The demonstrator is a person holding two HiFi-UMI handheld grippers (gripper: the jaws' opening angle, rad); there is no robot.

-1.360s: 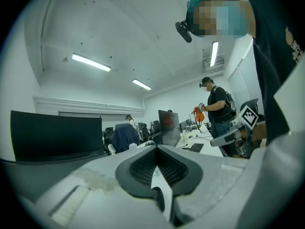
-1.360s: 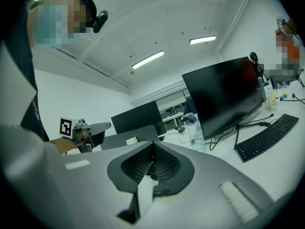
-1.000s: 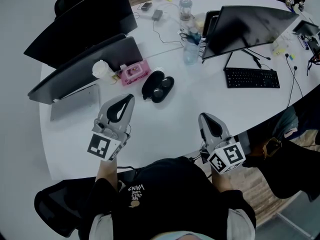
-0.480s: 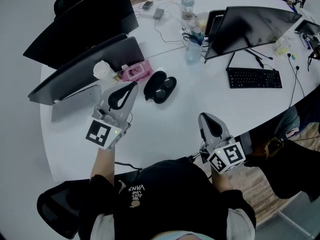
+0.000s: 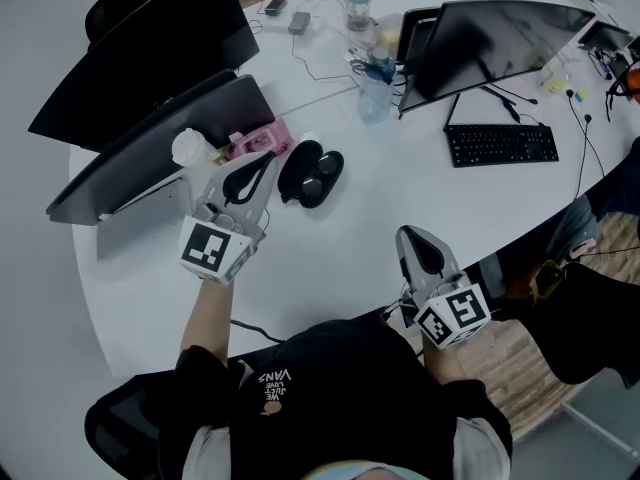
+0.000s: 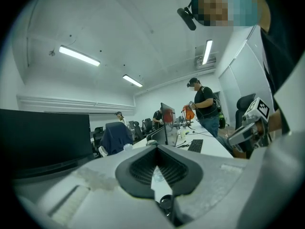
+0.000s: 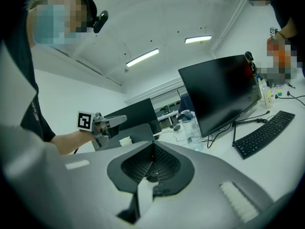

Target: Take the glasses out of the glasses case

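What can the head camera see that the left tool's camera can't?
Only the head view shows the pink box. Only the left gripper view shows the ceiling lights and people standing far off across the room. Both show the keyboard and the right tool.

A keyboard [image 5: 502, 145] lies before a dark monitor [image 5: 500, 43] — pink box [image 5: 262, 136] well apart.

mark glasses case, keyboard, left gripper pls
glasses case [image 5: 311, 173], head view, where its two halves meet.
keyboard [image 5: 502, 145], head view, middle keys.
left gripper [image 5: 266, 160], head view, at its fingertips.
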